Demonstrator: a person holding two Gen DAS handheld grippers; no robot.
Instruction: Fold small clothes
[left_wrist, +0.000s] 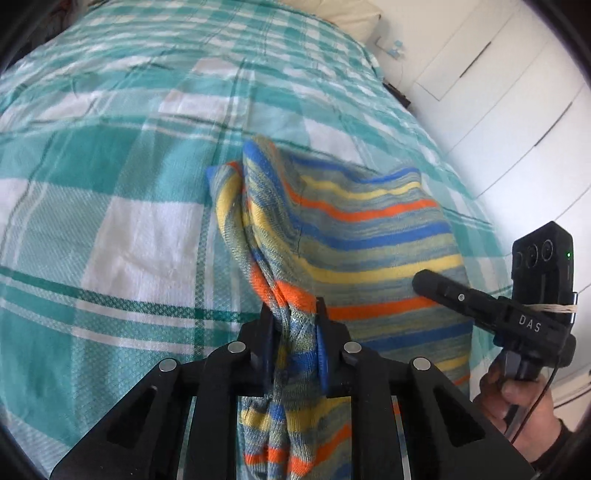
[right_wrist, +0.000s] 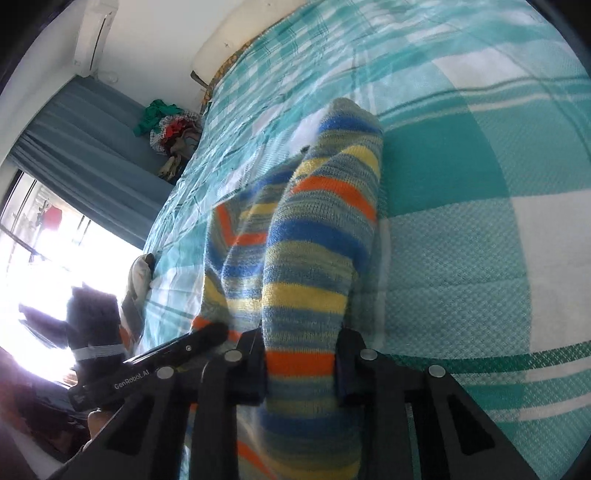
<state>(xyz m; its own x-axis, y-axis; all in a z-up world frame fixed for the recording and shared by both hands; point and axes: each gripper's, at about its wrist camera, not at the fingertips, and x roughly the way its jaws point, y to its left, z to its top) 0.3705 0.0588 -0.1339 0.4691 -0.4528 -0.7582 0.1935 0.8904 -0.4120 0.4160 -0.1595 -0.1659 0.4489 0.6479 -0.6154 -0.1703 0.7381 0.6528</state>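
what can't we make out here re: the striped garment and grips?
- Striped garment: its type and full outline; bunched, and its lower end is cut off by the frame edge in both wrist views.
- Left gripper, right gripper: how much fabric sits inside; cloth covers the pads.
- Clothes pile beside the bed: too small.

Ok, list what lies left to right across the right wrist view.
Bright window → left gripper → striped garment clamped in the right gripper → checked bedspread.
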